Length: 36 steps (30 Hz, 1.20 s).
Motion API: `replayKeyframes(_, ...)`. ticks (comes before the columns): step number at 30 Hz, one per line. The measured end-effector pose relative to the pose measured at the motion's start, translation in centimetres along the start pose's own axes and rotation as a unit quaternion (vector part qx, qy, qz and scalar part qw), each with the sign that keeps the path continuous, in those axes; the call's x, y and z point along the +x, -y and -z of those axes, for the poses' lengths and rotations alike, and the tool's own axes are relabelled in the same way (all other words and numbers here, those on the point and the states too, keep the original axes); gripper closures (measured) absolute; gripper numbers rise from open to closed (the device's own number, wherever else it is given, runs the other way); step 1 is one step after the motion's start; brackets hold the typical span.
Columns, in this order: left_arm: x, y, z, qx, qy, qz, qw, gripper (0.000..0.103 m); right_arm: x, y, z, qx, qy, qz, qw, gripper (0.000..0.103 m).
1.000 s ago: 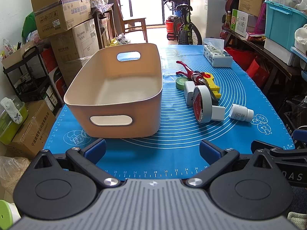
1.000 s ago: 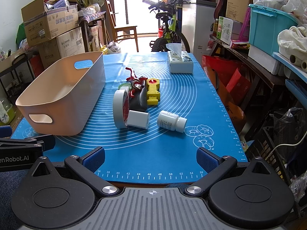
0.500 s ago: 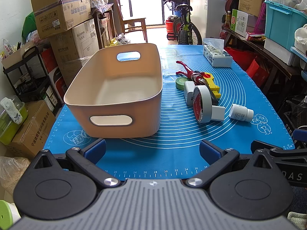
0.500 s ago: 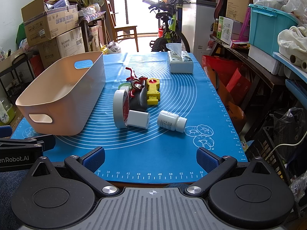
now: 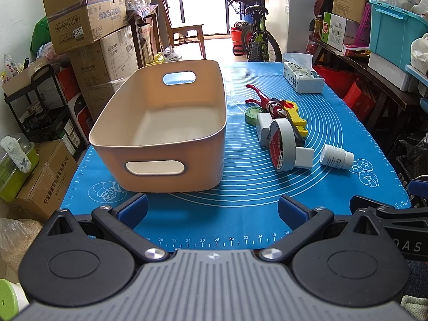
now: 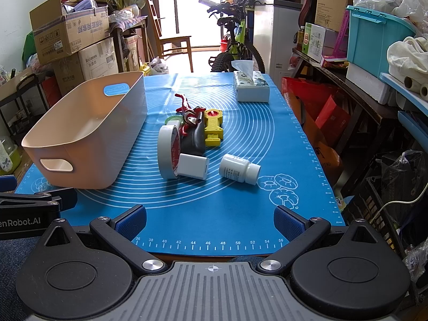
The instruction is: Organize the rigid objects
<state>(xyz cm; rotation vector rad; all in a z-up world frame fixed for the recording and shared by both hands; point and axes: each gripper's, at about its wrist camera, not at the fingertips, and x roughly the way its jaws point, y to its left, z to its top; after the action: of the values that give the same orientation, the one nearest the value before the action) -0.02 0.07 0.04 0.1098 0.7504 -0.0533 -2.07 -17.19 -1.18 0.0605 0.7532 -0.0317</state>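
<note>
We hold the left gripper (image 5: pixel 212 210) low at the near edge of the blue mat (image 5: pixel 240 214), its fingers spread wide with nothing between them, and the right gripper (image 6: pixel 210 220) sits the same way further right along that edge, fingers also spread and empty. Ahead of the left gripper stands the tan bin (image 5: pixel 171 123), upright on the left half of the mat, its near wall close to the mat's near edge and its left wall close to the left edge; inside we see only its bare floor. To the right of the bin, apart from it by a strip of bare mat, lies a tight cluster: a roll of grey tape (image 6: pixel 168 151) standing on edge, a white block (image 6: pixel 193 166) touching it on the near side, a black object (image 6: pixel 194 139) behind, a yellow tool (image 6: pixel 213 127), a red figure (image 6: pixel 187 109) and a small green roll (image 5: pixel 252 113) at the far end. A white bottle (image 6: pixel 239 169) lies on its side just right of the white block, apart from it. Between the cluster and the grippers the mat is bare, and so is the stretch to its right edge. A tissue box (image 6: pixel 251 89) stands at the far right of the mat, well apart from the cluster.
</note>
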Motion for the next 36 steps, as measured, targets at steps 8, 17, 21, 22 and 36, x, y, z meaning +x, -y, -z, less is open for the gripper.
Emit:
replayKeyframes(8,0.0,0.0,0.0,0.000,0.000,0.000,1.0000,0.001,0.0,0.0,0.0,0.000,0.000,0.000,1.000,0.003)
replayKeyframes(17,0.5,0.7,0.1,0.001,-0.002,-0.001,1.0000,0.001,-0.2,0.0,-0.1,0.001,0.001,0.000,1.000,0.003)
replayKeyframes(21,0.4,0.7,-0.1,-0.001,-0.002,-0.008,1.0000,0.001,0.1,0.2,-0.4,0.008,-0.003,0.001,1.000,0.003)
replayKeyframes(22,0.3,0.6,-0.2,0.000,-0.002,-0.011,0.9999,0.001,0.1,0.4,-0.3,0.008,-0.002,0.000,1.000,0.003)
replayKeyframes(36,1.7,-4.3,-4.9,0.001,0.008,-0.036,0.9993,0.001,2.0,0.5,-4.7,0.022,0.026,0.004,0.999,0.003)
